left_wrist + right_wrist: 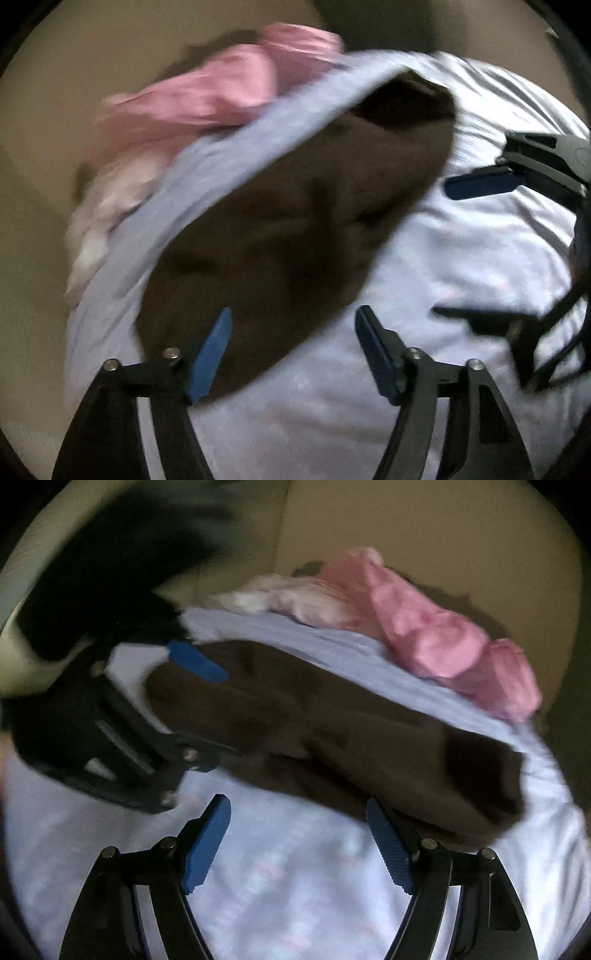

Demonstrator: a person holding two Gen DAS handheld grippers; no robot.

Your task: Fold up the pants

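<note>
— Where are the pants (295,206)?
— Dark brown, bunched on the pale sheet (461,258), pink clothes (221,92) heaped at eleven o'clock of them.
— And the tools?
— Left gripper (293,332) spread wide over the pants' near edge, grasping nothing; right gripper (299,830) likewise released, just beside them.

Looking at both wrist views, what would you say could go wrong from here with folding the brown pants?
1. The pink garment lies close behind the brown pants; a grab at that far edge might catch it too.
2. The pants lie on a loose pale sheet; a low pinch could catch sheet as well.
3. Left gripper and right gripper are both open and near each other, so they might collide.
</note>
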